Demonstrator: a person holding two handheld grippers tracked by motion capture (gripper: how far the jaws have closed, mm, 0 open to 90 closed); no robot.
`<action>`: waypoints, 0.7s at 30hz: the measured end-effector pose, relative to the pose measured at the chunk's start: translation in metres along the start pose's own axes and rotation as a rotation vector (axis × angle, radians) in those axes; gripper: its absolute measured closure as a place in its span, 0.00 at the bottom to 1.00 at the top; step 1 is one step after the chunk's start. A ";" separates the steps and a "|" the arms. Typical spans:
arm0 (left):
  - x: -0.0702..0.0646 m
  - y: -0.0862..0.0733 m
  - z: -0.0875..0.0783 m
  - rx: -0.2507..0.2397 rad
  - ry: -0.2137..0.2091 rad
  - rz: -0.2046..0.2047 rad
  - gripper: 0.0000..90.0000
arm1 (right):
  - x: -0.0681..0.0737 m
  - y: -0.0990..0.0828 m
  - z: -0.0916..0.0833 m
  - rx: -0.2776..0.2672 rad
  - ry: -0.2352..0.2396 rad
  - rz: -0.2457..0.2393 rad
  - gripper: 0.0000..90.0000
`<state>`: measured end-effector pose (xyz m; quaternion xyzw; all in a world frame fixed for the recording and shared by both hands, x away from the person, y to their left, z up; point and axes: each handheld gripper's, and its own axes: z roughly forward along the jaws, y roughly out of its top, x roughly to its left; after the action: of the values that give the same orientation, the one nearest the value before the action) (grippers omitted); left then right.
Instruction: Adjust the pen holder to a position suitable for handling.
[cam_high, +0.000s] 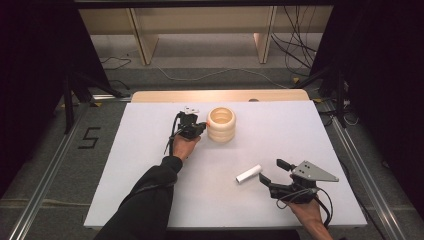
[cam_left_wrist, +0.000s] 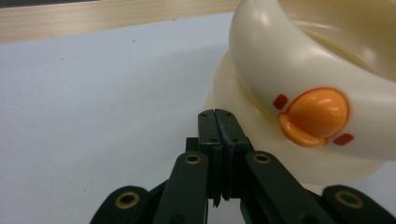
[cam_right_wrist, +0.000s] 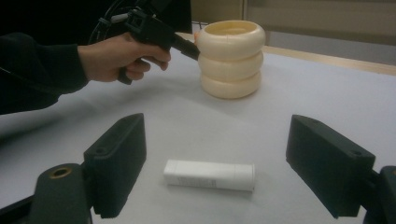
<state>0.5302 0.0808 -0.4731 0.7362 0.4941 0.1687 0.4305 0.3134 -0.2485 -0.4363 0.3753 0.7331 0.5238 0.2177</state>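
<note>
While my left tongs (cam_left_wrist: 218, 114) sit clenched on nothing beside the cream ringed container (cam_high: 221, 124) mid-bench, my right tongs (cam_right_wrist: 215, 163) gape around the white tube (cam_right_wrist: 209, 175).

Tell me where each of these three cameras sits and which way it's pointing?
High view: above the person's side, looking forward and down on the white table; forearms, the left gripper and the right gripper show.
Left gripper view: rides that gripper, looking along shut jaws at the cream ringed container with its orange button.
Right gripper view: looks between open jaws at the white tube; beyond, the left hand.
Shared: the container appears in all three views.
</note>
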 end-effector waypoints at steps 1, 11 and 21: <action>0.001 0.000 0.000 -0.003 0.002 -0.010 0.93 | 0.000 0.000 0.000 -0.002 0.001 -0.001 0.23; 0.011 0.003 -0.020 0.002 0.021 -0.027 0.67 | -0.001 0.000 -0.001 -0.010 -0.001 -0.001 0.23; 0.009 0.006 -0.045 0.035 0.010 -0.008 0.45 | 0.000 0.001 -0.003 -0.020 -0.005 -0.004 0.23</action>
<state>0.5077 0.1090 -0.4444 0.7407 0.5022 0.1620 0.4159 0.3119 -0.2506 -0.4341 0.3729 0.7280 0.5298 0.2241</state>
